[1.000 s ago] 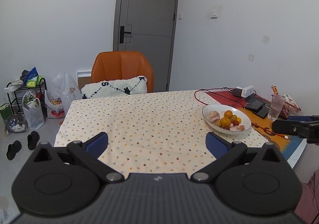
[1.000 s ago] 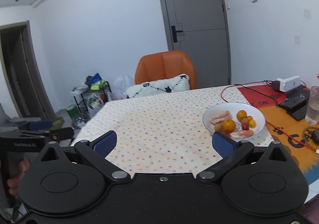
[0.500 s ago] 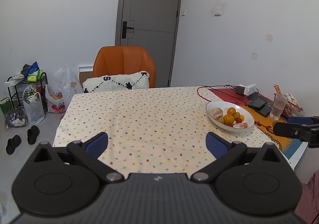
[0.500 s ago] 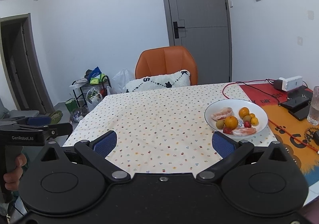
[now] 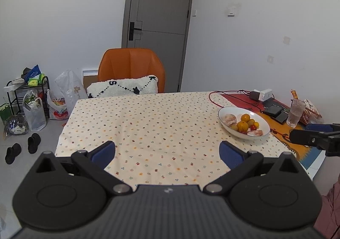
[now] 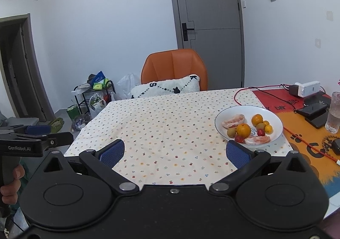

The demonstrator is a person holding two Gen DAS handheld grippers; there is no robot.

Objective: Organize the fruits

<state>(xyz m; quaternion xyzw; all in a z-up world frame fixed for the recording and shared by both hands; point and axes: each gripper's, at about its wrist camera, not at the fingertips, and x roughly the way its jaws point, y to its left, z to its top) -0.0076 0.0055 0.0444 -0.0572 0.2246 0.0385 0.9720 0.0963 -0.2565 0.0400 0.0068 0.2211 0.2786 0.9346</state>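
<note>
Since the earlier frame both grippers have drawn back and risen; more tabletop shows, and the bowl sits farther off. The table [image 5: 148, 124] carries a dotted cloth. The bowl [image 6: 274, 117] rests on the cloth at 2 o'clock, holding oranges [image 6: 243, 130], peeled segments [image 6: 233, 121] and small red fruits [image 6: 261, 132]. Left gripper [image 5: 167, 151]: jaws spread wide, holding nothing, above the near edge. Right gripper [image 6: 174, 151]: jaws spread wide, holding nothing, its right pad [image 6: 237, 154] just short of the bowl.

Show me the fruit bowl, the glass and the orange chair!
fruit bowl [image 6: 274, 118], right wrist view, bare inner wall.
glass [image 6: 333, 115], right wrist view, middle of its side.
orange chair [image 5: 130, 63], left wrist view, backrest.
</note>
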